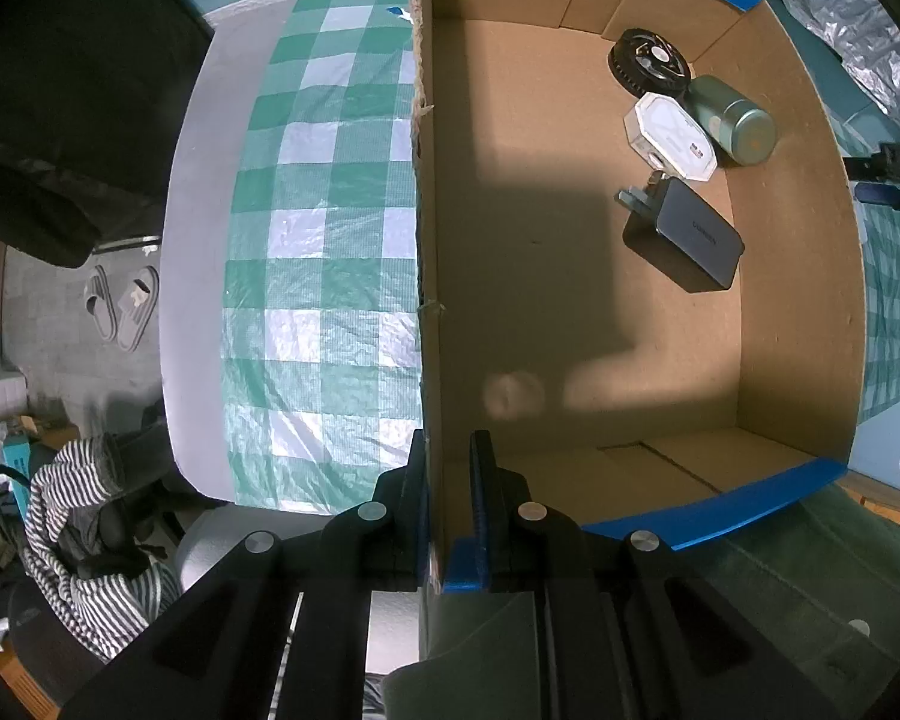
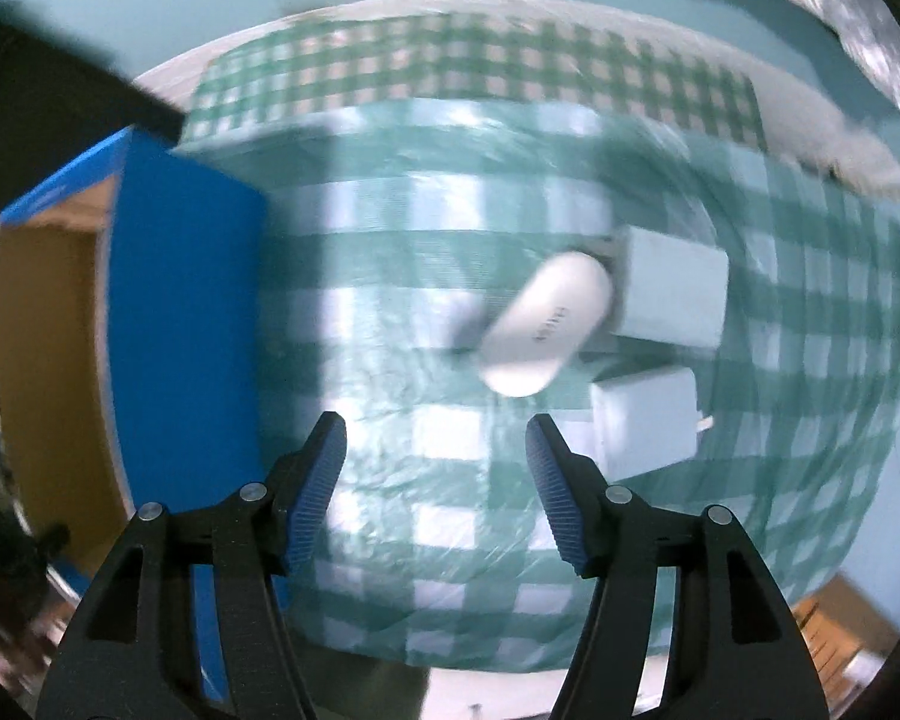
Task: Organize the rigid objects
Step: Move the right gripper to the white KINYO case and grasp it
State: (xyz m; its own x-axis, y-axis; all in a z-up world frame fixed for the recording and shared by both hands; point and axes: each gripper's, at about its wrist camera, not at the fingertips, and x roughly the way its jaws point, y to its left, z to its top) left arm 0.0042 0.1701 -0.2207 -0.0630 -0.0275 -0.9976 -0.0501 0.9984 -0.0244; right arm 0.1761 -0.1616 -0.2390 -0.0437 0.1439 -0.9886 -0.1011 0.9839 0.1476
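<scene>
White and glossy, the oval case (image 2: 540,327) lies on the checked desk (image 2: 390,480) ahead of my right fingers (image 2: 436,480), which are spread apart. It looks light, hard, slippery: I'd pinch its narrow flanks. My left fingers (image 1: 450,504) clamp the cardboard box (image 1: 427,276) wall.

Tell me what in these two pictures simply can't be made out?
- Right wrist view: motion blur smears the print on the white oval case and the two white blocks beside it.
- Left wrist view: the box wall where the left claw grips it is hidden behind its fingers.
- Left wrist view: the right claw is cut off by the frame edge.
</scene>
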